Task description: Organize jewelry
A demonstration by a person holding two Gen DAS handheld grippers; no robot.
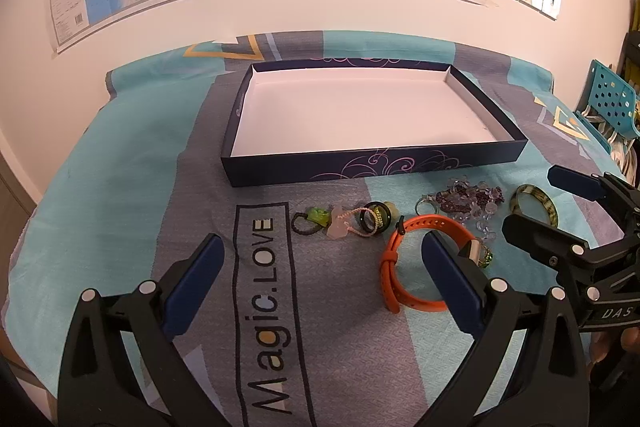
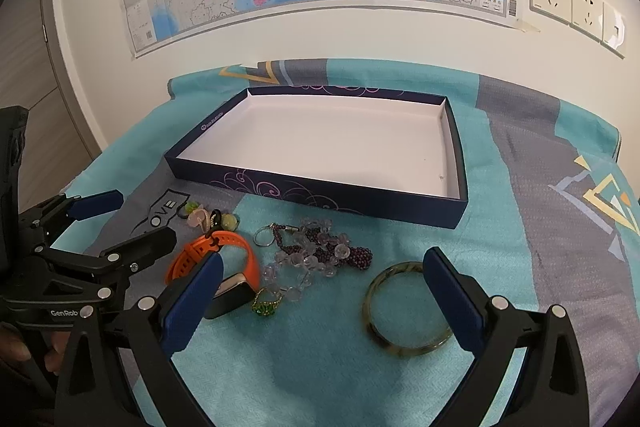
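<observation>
Left wrist view: the left claw point(image 1: 322, 267) is seen spread wide and empty above the patterned teal and grey cloth point(image 1: 120, 187) that covers the bench. Its right finger hangs over the orange rubber-strapped smartwatch point(image 1: 404, 263), but contact between them cannot be confirmed. The right claw point(image 2: 320, 291) is likewise spread and empty, with the mottled green stone bangle point(image 2: 404, 307) lying just inside its right finger.

The shallow dark blue cardboard box with white lining point(image 1: 400, 163) is found empty, beyond the jewellery on the far side of the bench. All pieces lie loose on the cloth in front of it: a small green and pink charm cluster with dark rings point(image 1: 344, 221), a tangle of clear and purple bead strands with a key ring point(image 2: 320, 251), and a small green beaded ring point(image 2: 266, 305).

The task is judged not yet begun. The bangle is judged the easiest first pick for the right claw: its rim should be straddled by the fingers and pinched squarely, since polished stone may slip. The watch is best taken by its strap.

The watch face is partly hidden by the right claw's left finger. The bead strands cannot be separated by eye. Only fingertips of the person's hands are visible at the frame edges.
</observation>
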